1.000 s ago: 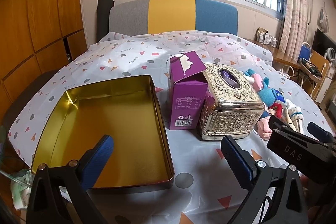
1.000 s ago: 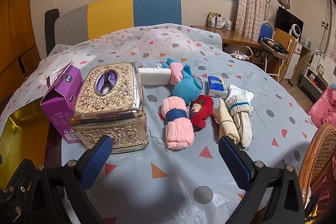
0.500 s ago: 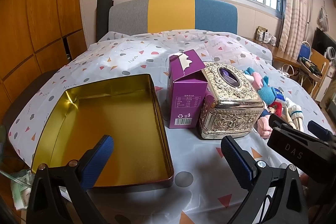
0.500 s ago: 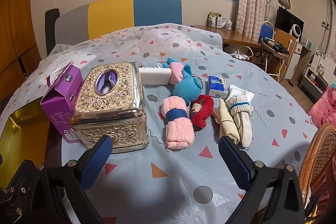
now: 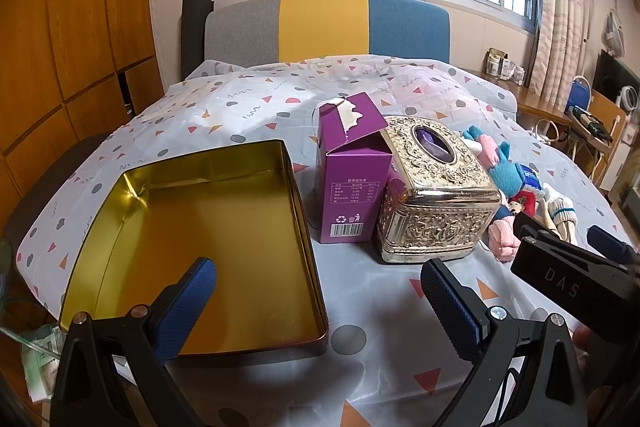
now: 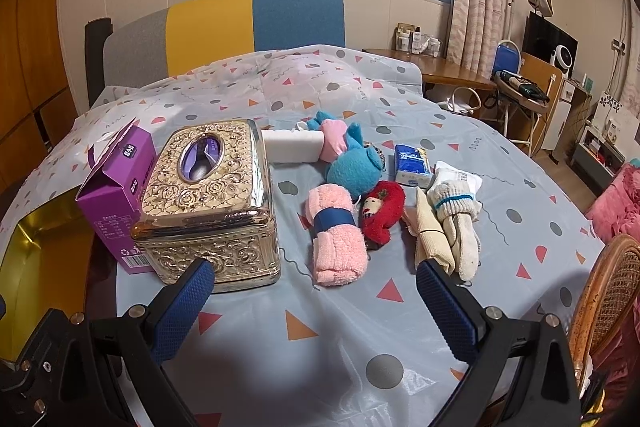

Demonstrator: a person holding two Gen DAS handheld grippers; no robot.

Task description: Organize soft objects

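Left wrist view: left tool [image 5: 316,301] spread wide, holding nothing, above near edge of empty gold tin [image 5: 100,239] on desk [image 5: 372,343]. Purple carton [image 5: 352,183] and ornate tissue box [image 5: 436,195] stand beside tin.

Right wrist view: right tool [image 6: 312,303] also spread, empty, aimed at soft pile. Pink rolled towel [image 6: 336,231] nearest, just right of tissue box; red doll [image 6: 382,213], blue plush [image 6: 352,169], socks [image 6: 456,215] beyond. Towel likely light, squashy, non-slip; pinch across banded middle.

Right gripper [image 6: 314,301] gapes empty near the rolled pink towel [image 6: 335,235].
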